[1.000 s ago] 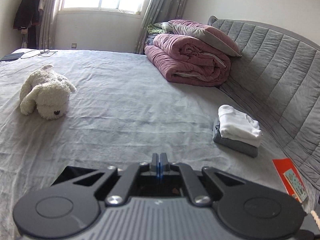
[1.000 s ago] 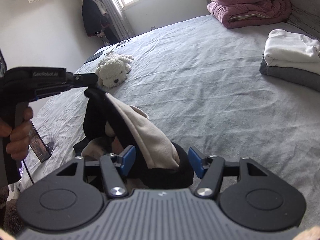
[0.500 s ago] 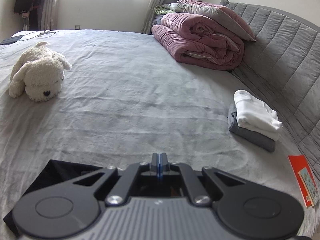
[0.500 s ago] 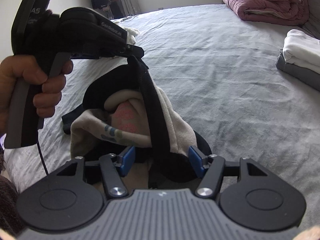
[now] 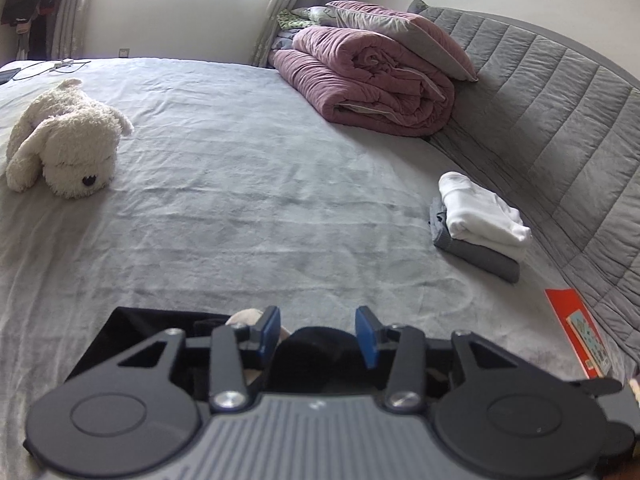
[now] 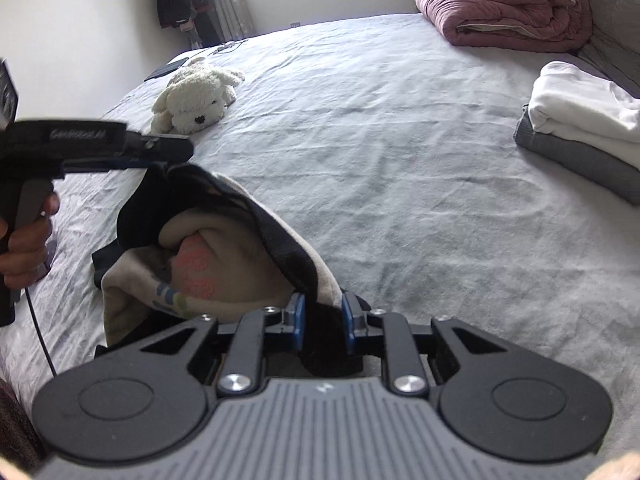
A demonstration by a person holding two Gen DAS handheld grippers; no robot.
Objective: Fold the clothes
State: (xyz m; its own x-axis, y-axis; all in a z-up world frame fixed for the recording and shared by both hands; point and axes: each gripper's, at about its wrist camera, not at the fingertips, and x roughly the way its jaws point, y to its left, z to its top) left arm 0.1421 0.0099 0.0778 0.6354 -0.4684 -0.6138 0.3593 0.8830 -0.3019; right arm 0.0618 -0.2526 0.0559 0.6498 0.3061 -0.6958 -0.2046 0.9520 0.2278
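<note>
On the left, the left gripper (image 5: 316,332) had just been opening: its blue pads stood spread with a black fold of the garment (image 6: 224,248) between them but not squeezed. In the right wrist view that fold was draped at its tip, so the raised corner could probably slip off and drop back into the heap. The garment itself, black outside and beige inside with a pink print, lay bunched on the near edge of the bed (image 5: 280,200), part lifted and part resting on the sheet. With its lining showing and its layers twisted, any fold made now would likely trap creases or come out lopsided. On the right, the right gripper (image 6: 322,316) had just been closing and pinched the garment's black edge. It may have caught more than one layer there, and a pull could then drag the whole bundle rather than spread it. Counted from left to right there were one white plush dog (image 5: 68,148), one unfolded garment, two grippers, one rolled pink quilt (image 5: 372,80) with one pillow (image 5: 400,36) on top, one stack (image 5: 480,216) of two folded pieces, white over grey, and one red booklet (image 5: 576,328) by the headboard.
</note>
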